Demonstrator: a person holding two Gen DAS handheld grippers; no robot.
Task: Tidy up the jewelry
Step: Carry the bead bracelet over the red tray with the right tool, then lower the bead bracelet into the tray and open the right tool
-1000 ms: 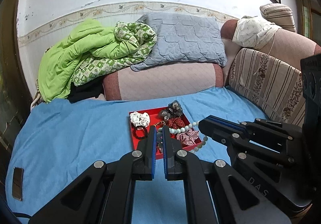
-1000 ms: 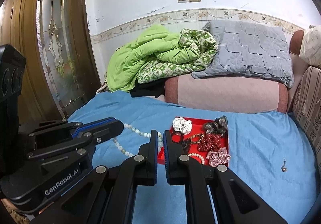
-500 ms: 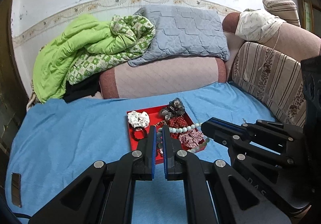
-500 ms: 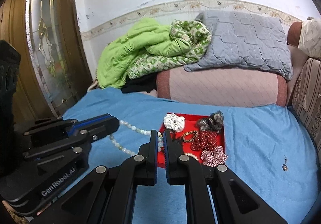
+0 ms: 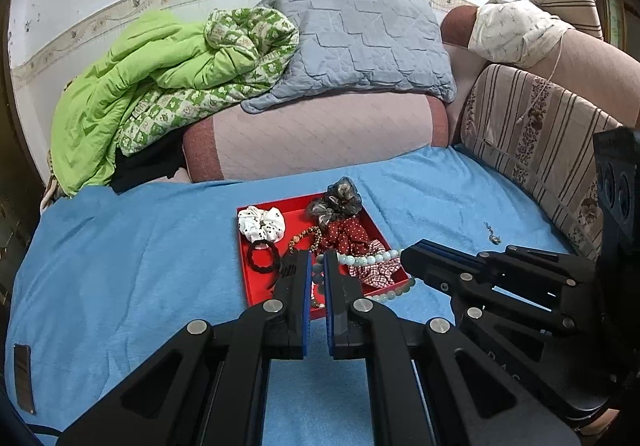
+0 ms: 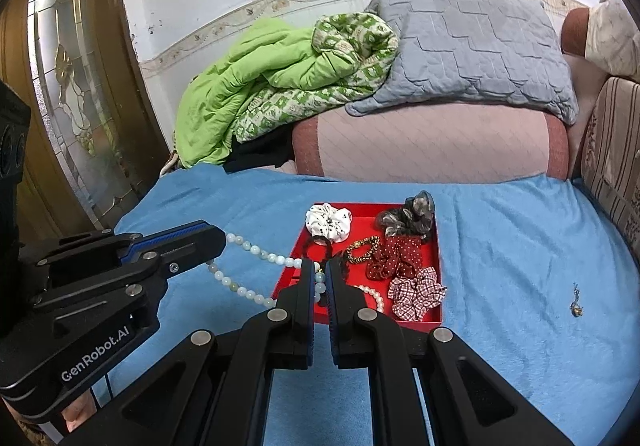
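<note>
A pale green bead necklace (image 5: 370, 259) is stretched between both grippers above a red tray (image 5: 252, 286) on a blue blanket. My left gripper (image 5: 316, 266) is shut on one end of the necklace; my right gripper (image 6: 319, 278) is shut on the other end, and the beads (image 6: 256, 252) hang between us. The tray (image 6: 436, 246) holds a white scrunchie (image 6: 329, 221), a grey one (image 6: 412, 212), a red dotted one (image 6: 394, 256), a plaid one (image 6: 418, 292), a leopard band, a black hair tie (image 5: 262, 258) and a pearl strand (image 6: 374, 296).
A small pendant (image 6: 576, 306) lies on the blanket right of the tray, also in the left wrist view (image 5: 491, 233). A pink bolster (image 5: 316, 142), grey pillow, green quilt (image 5: 160, 74) and striped cushion (image 5: 536, 134) border the bed. A door stands left (image 6: 80, 106).
Both grippers have moved forward and down toward the tray, carrying the necklace between them. Both stay shut on it.
</note>
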